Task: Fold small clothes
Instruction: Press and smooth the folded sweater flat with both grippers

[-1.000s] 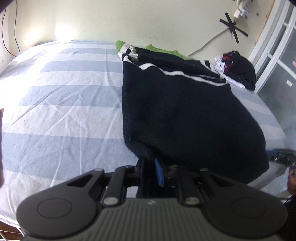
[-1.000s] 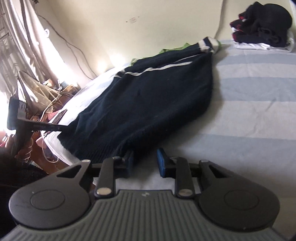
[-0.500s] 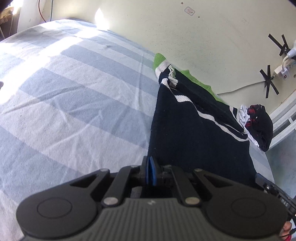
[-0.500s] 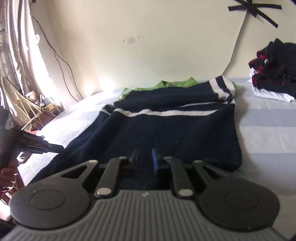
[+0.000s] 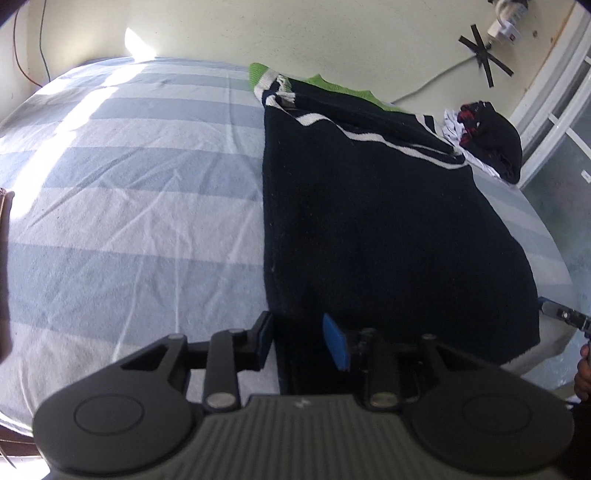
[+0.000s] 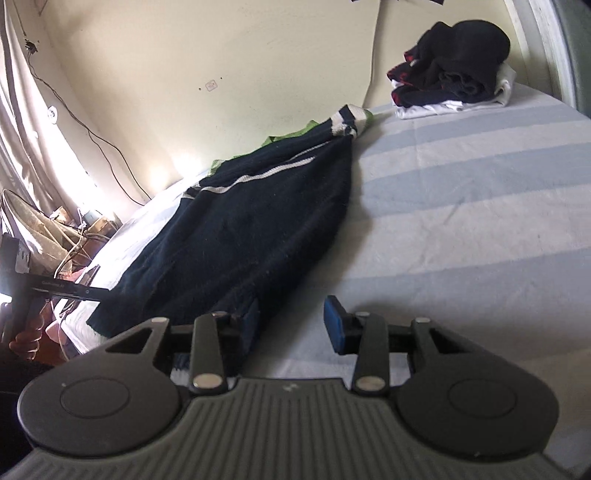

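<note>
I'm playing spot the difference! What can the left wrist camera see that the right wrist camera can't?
Only the left view shows the black tape cross and white plug on the wall. Only the right view shows the curtain and clutter beside the bed. Both show the navy sweater, the clothes pile and the striped bedsheet.

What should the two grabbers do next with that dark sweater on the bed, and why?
Probably shut both on the near hem. The left gripper and right gripper are both open at the bottom corners of the navy sweater, which lies flat on the striped bedsheet. Gripping there would let them carry the hem toward the collar.
</note>
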`<state>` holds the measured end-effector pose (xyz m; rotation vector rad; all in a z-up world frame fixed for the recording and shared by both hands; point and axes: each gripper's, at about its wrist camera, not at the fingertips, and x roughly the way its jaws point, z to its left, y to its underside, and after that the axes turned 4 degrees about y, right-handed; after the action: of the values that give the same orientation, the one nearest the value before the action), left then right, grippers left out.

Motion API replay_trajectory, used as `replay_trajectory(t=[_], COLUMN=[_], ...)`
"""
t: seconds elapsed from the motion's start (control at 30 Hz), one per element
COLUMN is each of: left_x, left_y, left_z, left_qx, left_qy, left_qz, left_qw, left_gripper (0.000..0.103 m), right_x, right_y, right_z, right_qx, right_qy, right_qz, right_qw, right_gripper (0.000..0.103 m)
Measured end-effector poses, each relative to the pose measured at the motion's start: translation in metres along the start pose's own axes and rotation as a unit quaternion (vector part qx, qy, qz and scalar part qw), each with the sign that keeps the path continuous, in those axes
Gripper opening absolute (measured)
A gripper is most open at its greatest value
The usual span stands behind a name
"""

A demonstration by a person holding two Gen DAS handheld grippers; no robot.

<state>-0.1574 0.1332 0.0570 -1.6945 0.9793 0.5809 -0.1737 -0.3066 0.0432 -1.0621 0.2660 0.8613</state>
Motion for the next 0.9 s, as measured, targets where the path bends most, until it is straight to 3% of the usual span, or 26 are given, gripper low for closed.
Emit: replay_trajectory(t=[0.1, 0.17, 0.2, 0.33, 0.5, 0.63, 0.73, 0.9], left_x=[0.001, 0.001, 0.002, 0.000, -0.001, 0.000, 0.002, 0.004], left_y=[0.006, 0.008, 0.009, 0.016, 0.022, 0.024, 0.025, 0.030], left_z=[-0.006, -0.008, -0.007, -0.007, -0.013, -0.018, -0.027, -0.039], left_qx=[0.010, 0.006, 0.002, -0.008, 0.010, 0.026, 0.048, 0.078], left_qy=[-0.004, -0.009, -0.012, -0.017, -0.026, -0.011, -0.017, -0.038], left_qz=[-0.008, -0.016, -0.020, -0.043, -0.059, -0.063, -0.064, -0.065], left_qw=[0.9999, 0.9998, 0.9997, 0.9989, 0.9979, 0.9976, 0.9967, 0.9941], left_gripper=[0.036, 0.031, 0.022, 0.019, 0.022, 0.041, 0.049, 0.049], right_x=[0.008, 0.017, 0.023, 0.052, 0.079, 0.074, 0.069, 0.060], right_y=[0.002, 0.002, 0.000, -0.016, -0.027, -0.018, -0.012, -0.004], right_z=[0.001, 0.007, 0.014, 0.038, 0.072, 0.085, 0.083, 0.078], right_qx=[0.002, -0.007, -0.014, -0.032, -0.099, -0.161, -0.172, -0.166], right_qy=[-0.035, -0.073, -0.085, -0.119, -0.089, -0.059, -0.036, 0.003], right_qz=[0.015, 0.026, 0.026, 0.020, 0.017, 0.000, -0.014, -0.043], right_qw=[0.999, 0.997, 0.996, 0.992, 0.991, 0.985, 0.984, 0.985], right_gripper=[0.033, 0.028, 0.028, 0.028, 0.028, 0.030, 0.030, 0.032])
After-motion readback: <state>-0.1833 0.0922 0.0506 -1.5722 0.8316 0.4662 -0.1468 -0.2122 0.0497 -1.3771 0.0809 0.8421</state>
